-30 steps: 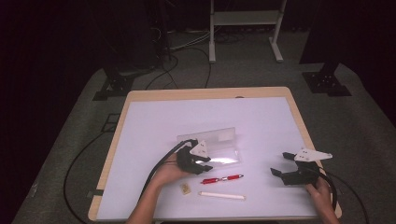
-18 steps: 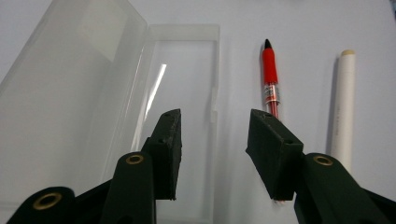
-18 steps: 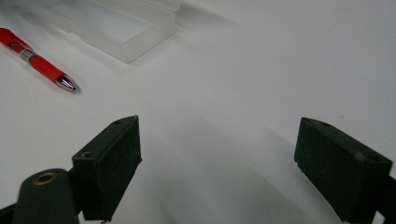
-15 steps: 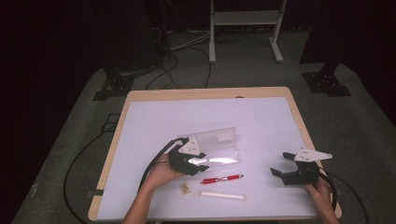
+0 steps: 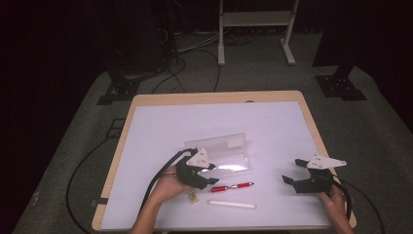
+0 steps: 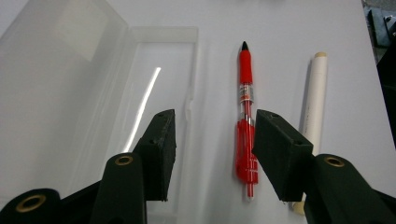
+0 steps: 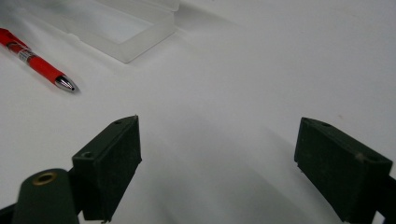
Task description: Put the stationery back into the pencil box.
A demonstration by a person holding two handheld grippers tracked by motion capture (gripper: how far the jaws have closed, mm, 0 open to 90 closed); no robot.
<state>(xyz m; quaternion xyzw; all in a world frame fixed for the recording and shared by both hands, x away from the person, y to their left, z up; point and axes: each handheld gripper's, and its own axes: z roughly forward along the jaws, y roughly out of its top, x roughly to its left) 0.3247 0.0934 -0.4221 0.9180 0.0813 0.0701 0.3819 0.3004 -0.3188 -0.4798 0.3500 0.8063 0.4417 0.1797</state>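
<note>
**Two grippers over the table, one open case, three loose items**

Count on the white table (image 5: 160, 122): one clear plastic case (image 5: 221, 152), one red pen (image 5: 233, 186), one white stick (image 5: 232, 204), one small pale block (image 5: 193, 196). Two grippers, one per hand.

Case: lies open near the middle of the table, lid swung back toward the far edge, tray toward the near edge. In the left gripper view the tray (image 6: 159, 88) looks empty, with a streak of glare along it.

Red pen: on the table surface just on the near side of the case, roughly parallel to the near edge. White stick lies beside it, closer to the near edge, apart from the pen. The pale block sits near the stick's left end; what it is cannot be told.

Left gripper (image 5: 210, 174): held over the near-left part of the table, at the case's near-left corner. Jaws apart, nothing between the pads; in the left gripper view the pen (image 6: 246, 126) lies below the gap, close to the right-hand pad.

Right gripper (image 5: 291, 171): toward the near-right corner, well apart from the pen and case. Jaws spread wide over bare table, holding nothing. The right gripper view shows the pen's metal tip (image 7: 65, 83) and one corner of the case (image 7: 140, 39).
</note>
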